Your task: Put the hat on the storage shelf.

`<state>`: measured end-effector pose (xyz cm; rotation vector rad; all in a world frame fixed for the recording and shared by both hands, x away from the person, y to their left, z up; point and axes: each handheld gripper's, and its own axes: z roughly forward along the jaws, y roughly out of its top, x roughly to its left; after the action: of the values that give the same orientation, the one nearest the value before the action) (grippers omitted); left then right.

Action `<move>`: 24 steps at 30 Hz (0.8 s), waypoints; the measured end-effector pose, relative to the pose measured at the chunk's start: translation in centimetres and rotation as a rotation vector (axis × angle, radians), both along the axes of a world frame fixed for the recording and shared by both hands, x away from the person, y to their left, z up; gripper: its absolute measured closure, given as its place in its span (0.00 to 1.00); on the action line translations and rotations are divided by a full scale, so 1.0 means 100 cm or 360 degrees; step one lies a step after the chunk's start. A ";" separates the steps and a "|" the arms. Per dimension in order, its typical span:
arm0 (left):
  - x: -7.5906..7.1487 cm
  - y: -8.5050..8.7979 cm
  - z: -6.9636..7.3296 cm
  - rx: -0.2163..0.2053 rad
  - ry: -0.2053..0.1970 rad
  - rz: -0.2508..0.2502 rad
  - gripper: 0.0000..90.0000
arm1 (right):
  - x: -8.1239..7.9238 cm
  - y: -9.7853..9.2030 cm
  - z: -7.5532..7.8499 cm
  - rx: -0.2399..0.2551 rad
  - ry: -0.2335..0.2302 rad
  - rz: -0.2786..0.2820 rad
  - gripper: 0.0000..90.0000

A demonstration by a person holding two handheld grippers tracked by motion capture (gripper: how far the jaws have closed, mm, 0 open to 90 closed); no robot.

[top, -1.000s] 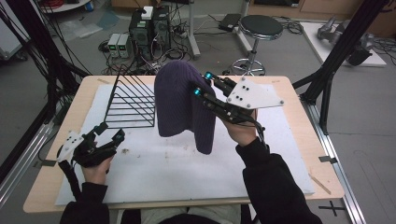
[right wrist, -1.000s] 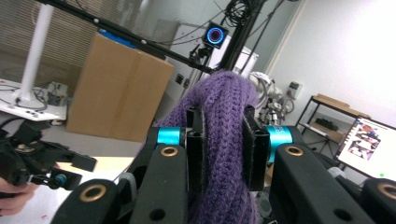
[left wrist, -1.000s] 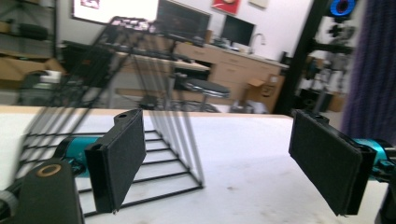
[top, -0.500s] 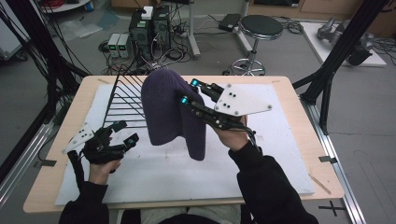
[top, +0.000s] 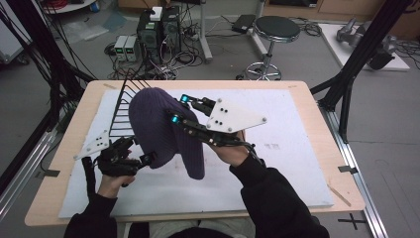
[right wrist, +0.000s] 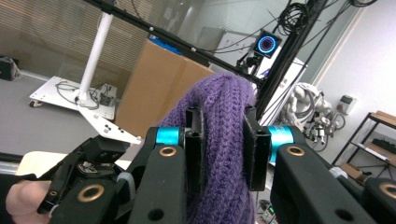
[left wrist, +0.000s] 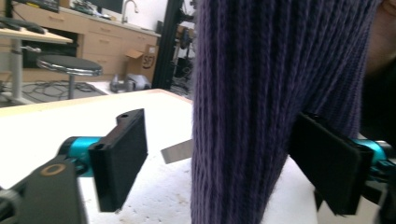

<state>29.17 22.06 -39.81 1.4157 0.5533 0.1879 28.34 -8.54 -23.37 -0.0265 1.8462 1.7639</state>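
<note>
Table (top: 297, 99): fills the middle of the high view, covered by a white mat (top: 287, 163); a black wire rack (top: 124, 106) stands at upper left of the mat.

Knit (top: 161, 131): a purple ribbed garment, held up at centre-left of the frame, draped with its long axis running downward to a free end that hangs low over the mat.

Right gripper (top: 177, 109): jaws clamped on a bunched fold of the knit near its top, as confirmed in the right gripper view (right wrist: 223, 144).

Left gripper (top: 141, 153): jaws spread wide. In the left gripper view the knit (left wrist: 261, 107) hangs between the pads (left wrist: 119, 158); no pressing is seen.

Judgement: the hanging lower part lies just beside the left gripper, so it is the nearer to take it.
</note>
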 end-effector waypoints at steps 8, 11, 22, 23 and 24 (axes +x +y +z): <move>0.001 0.001 -0.002 0.0003 0.0017 -0.0124 0.65 | 0.001 0.001 -0.004 -0.0021 0.0010 -0.0007 0.83; 0.002 0.004 -0.002 -0.0043 0.0031 -0.0133 0.78 | 0.004 -0.002 -0.006 -0.0030 0.0020 -0.0019 0.82; 0.000 0.024 0.005 0.0025 -0.0010 0.0129 0.89 | 0.022 -0.016 -0.008 -0.0173 0.0032 -0.0107 0.82; -0.001 0.027 0.006 0.0022 -0.0014 0.0156 0.89 | 0.025 -0.016 -0.009 -0.0186 0.0035 -0.0112 0.83; -0.001 0.030 0.008 0.0024 -0.0021 0.0181 0.90 | 0.028 -0.016 -0.009 -0.0199 0.0042 -0.0122 0.83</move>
<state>29.08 25.10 -39.06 1.3976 0.6231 0.2923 31.14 -10.18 -24.27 0.0190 1.9484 1.6024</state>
